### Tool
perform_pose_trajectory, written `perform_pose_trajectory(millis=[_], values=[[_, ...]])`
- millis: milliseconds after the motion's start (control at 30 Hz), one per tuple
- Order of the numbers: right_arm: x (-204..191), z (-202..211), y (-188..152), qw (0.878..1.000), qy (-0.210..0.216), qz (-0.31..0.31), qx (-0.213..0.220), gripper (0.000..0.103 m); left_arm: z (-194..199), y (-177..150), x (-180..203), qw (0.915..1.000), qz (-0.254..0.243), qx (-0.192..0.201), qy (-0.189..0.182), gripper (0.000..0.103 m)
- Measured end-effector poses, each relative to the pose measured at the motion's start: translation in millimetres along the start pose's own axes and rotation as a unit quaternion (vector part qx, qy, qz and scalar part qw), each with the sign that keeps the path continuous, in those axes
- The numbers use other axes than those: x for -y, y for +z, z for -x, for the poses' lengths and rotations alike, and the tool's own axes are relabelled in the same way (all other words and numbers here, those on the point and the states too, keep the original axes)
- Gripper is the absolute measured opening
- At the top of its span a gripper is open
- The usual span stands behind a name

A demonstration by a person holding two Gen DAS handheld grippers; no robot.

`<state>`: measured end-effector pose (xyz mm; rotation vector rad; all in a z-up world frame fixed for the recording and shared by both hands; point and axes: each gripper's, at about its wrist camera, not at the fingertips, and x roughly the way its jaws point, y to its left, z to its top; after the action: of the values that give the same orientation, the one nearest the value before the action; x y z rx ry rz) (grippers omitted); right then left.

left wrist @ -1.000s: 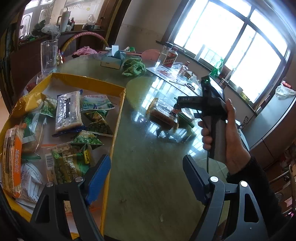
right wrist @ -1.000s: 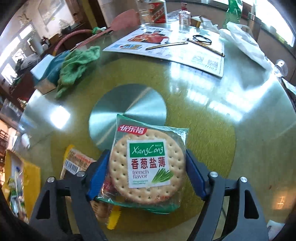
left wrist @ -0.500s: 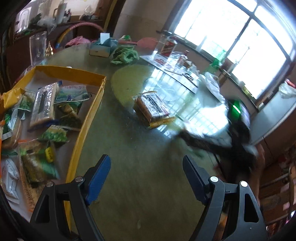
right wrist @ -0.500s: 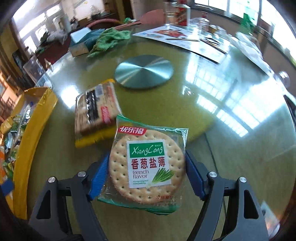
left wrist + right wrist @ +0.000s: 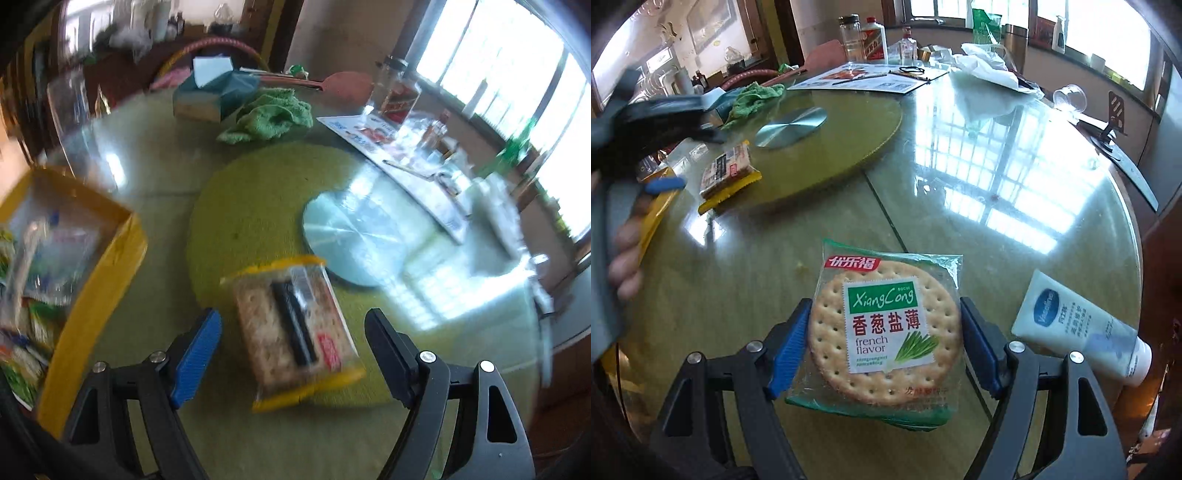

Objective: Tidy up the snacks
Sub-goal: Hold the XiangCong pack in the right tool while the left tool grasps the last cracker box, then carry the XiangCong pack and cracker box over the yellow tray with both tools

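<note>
Blue-padded fingers (image 5: 790,347) of the right gripper (image 5: 886,345) clamp the round cracker pack (image 5: 886,325) across its width, lifted above the glass table (image 5: 1015,192). Left gripper (image 5: 291,354) stands wide, nothing between its pads, now framing the rectangular cracker packet (image 5: 295,332) that lies flat at the edge of the green turntable (image 5: 258,206).

Change since a second ago: left gripper has swung away from the yellow box (image 5: 92,291) of sorted snacks and over toward the loose packet; right gripper has carried its pack off the turntable toward the table's near side, beside a lotion tube (image 5: 1078,328). Likely reading: one snack in transit, the next being lined up for pickup.

Surface is glossy, throwing window glare. Clutter at the far rim: green cloth (image 5: 269,114), tissue box (image 5: 210,92), bottles, papers. Left view is motion-blurred.
</note>
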<state>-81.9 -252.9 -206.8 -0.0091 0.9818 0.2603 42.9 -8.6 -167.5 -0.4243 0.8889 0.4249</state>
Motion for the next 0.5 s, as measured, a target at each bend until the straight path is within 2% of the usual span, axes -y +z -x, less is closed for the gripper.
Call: perform_pose_trajectory(millis=[133, 267, 367, 433, 500], values=[[2.8, 2.4, -2.0, 1.000, 0.011, 0.003, 0.005, 0.077, -27.7, 6.6, 6.1, 0.9971, 0.010, -0.031, 0.068, 0.082], [3.1, 3.1, -4.6, 1.000, 0.013, 0.004, 0.009, 0.077, -43.0, 3.8, 12.8, 0.9942, -0.006, -0.041, 0.100, 0.084], [1.3, 3.3, -6.4, 1.000, 0.008, 0.008, 0.012, 0.077, -42.6, -1.8, 15.5, 0.9943, -0.040, -0.023, 0.096, 0.084], [-0.2, 4.0, -8.0, 1.000, 0.005, 0.010, 0.014, 0.077, -34.1, -8.4, 11.2, 0.9941, -0.063, -0.015, 0.087, 0.072], [-0.3, 5.3, -9.7, 1.000, 0.004, 0.011, 0.014, 0.077, -24.4, -18.3, 7.7, 0.9918, -0.092, -0.019, 0.087, 0.071]])
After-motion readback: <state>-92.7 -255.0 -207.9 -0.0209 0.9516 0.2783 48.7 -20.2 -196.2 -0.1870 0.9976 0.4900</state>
